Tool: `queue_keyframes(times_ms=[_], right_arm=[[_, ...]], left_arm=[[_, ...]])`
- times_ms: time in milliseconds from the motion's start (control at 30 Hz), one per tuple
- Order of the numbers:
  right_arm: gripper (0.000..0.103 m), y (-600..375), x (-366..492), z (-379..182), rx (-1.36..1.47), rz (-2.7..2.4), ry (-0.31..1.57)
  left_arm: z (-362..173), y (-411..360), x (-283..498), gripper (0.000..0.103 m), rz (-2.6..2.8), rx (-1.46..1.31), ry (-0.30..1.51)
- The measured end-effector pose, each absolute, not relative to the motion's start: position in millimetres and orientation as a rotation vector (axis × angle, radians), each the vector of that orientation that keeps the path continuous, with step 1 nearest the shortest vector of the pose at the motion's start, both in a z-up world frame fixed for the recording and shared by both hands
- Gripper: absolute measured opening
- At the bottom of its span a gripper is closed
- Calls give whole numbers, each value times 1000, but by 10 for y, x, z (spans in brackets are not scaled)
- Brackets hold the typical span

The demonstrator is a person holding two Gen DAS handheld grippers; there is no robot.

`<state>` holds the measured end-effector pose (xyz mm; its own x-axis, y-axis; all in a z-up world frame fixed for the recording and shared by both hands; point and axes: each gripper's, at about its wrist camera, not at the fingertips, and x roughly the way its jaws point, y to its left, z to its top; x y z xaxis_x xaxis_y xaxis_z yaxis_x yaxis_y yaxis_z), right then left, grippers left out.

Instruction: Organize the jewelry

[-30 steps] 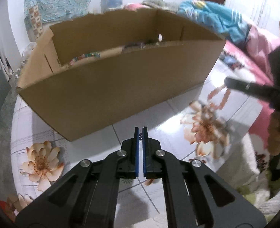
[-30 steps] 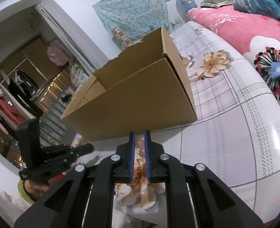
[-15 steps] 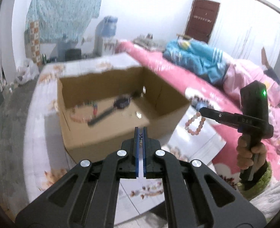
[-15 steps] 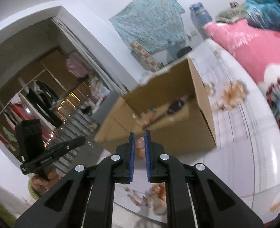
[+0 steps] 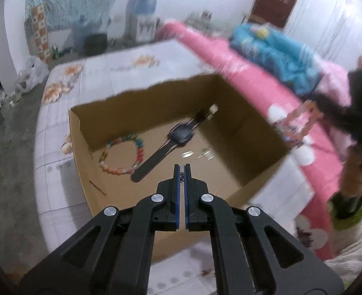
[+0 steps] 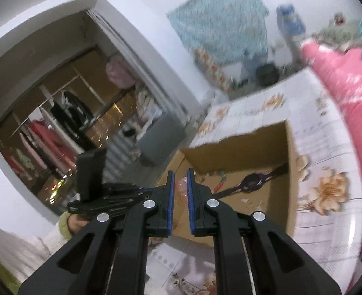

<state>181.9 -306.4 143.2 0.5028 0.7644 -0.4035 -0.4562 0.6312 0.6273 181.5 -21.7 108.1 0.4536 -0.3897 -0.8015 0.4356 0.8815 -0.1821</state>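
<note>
Bedroom setting: a white floral cloth (image 5: 58,167) covers the work surface, with a pink blanket (image 5: 262,78) at 2 o'clock in the left wrist view and an open wardrobe (image 6: 46,127) at 9 o'clock in the right wrist view. An open cardboard box (image 5: 259,157) stands on the cloth. On its floor lie a multicoloured bead bracelet (image 5: 122,154) at 10 o'clock and a dark wristwatch (image 5: 173,142) just beside it at centre, strap end near the beads.

Left gripper (image 5: 181,169): above the box's near edge, jaws almost fully closed, pinching a small dark chain (image 5: 181,177) between the blue pads.

Right gripper (image 6: 180,179): jaws narrowly apart, gripping a pink bead bracelet (image 5: 301,120) that hangs at 3 o'clock in the left wrist view, outside the box's right wall. Both views are motion-blurred.
</note>
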Motion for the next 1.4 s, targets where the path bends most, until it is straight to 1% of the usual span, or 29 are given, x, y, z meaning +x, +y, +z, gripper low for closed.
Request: queue_keyframes(times_ms=[167,367,500,600,767,800,833,867,900,933,967,1000,1033,1067,1100,1133,1167,1200,1233,1300,1400], right_arm=[[10,-2696,2236,1039,459,812,929],[11,-2374,2457,651,371,771,1096],[11,-2431,2467,589,360,748,1095],[11,-2518,2427,619,354,738,1074],[11,-2702,2361,700,372,713,1031],[11,-2746,2344,730,380,710,1016],[11,-2778,2319,757,384,707,1000],[11,-2816,2275,792,389,702,980],[13,-2834,2244,813,392,699,965],[22,-2870,2180,853,394,696,943],[26,-2880,2141,875,392,692,930],[32,-2902,2070,911,379,681,911],[35,-2916,2026,935,366,671,899],[37,-2937,1944,978,347,655,882],[41,-2959,1860,1022,331,638,868],[48,-2986,1799,1056,324,628,858],[52,-3010,1688,1110,313,606,839],[58,-3033,1625,1144,306,591,828],[64,-3050,1551,1175,296,569,814],[73,-3041,1375,1232,261,496,789],[80,-2970,1186,1255,196,398,784]], left_arm=[[820,-373,2041,2,-481,106,1073],[602,-443,2188,3,-450,96,1162],[552,-440,2250,5,-438,67,1176],[529,-404,2292,10,-420,35,1173],[623,-326,2288,13,-401,-33,1107],[665,-314,2266,17,-399,-45,1086],[745,-285,2212,23,-396,-64,1042],[783,-269,2192,26,-392,-71,1022],[846,-250,2136,31,-381,-77,989],[923,-233,2054,37,-372,-78,948],[994,-219,1971,41,-364,-84,914],[1050,-207,1912,53,-359,-92,892],[1121,-199,1826,68,-348,-101,865],[1192,-193,1730,75,-327,-99,834],[1247,-192,1656,83,-307,-90,807],[1323,-200,1543,86,-283,-72,768],[1366,-209,1483,88,-268,-64,749],[1407,-213,1411,92,-247,-56,730],[1446,-226,1324,93,-220,-49,711],[1481,-241,1212,94,-186,-33,702],[1470,-277,1018,95,-162,-25,711]])
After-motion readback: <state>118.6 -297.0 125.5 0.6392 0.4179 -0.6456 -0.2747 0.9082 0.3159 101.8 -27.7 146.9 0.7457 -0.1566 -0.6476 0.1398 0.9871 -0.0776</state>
